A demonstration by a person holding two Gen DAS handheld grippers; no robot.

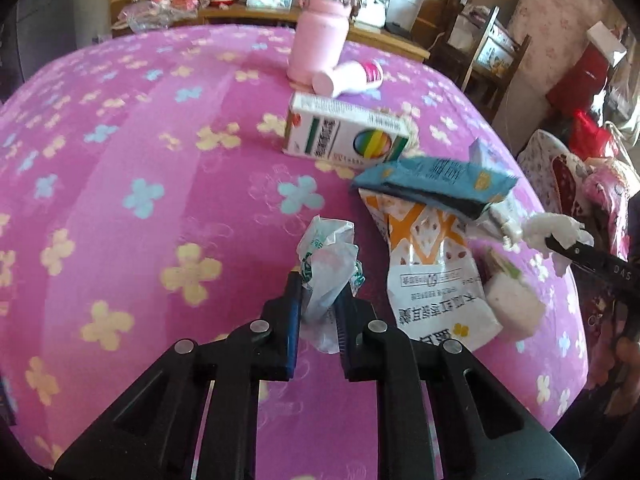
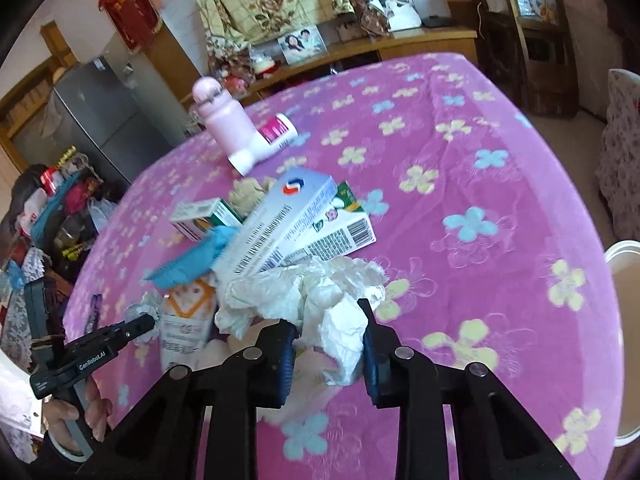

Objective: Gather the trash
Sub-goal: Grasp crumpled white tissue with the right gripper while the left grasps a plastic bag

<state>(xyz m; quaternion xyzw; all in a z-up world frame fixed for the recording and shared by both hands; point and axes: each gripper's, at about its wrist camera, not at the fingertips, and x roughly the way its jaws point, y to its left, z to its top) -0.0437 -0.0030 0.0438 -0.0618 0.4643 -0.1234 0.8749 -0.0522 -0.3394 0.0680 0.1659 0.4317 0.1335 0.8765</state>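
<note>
Left tool (image 1: 320, 300) pinching crumpled plastic bag (image 1: 330, 256), right tool (image 2: 326, 336) gripping tissue wad (image 2: 320, 300) — white bucket (image 2: 624, 264) beside table.

A crumpled clear plastic wrapper with green print (image 1: 330, 276) stands upright, pinched between the left gripper's (image 1: 319, 309) fingers above the pink flowered tablecloth (image 1: 140, 140). A crumpled white tissue (image 2: 320, 304) sits between the right gripper's (image 2: 329, 350) fingers. On the cloth lie an orange-and-white snack bag (image 1: 430, 264), a blue packet (image 1: 436, 180) overlapping its top, and a white medicine box (image 1: 344, 134) standing on its long edge.
</note>
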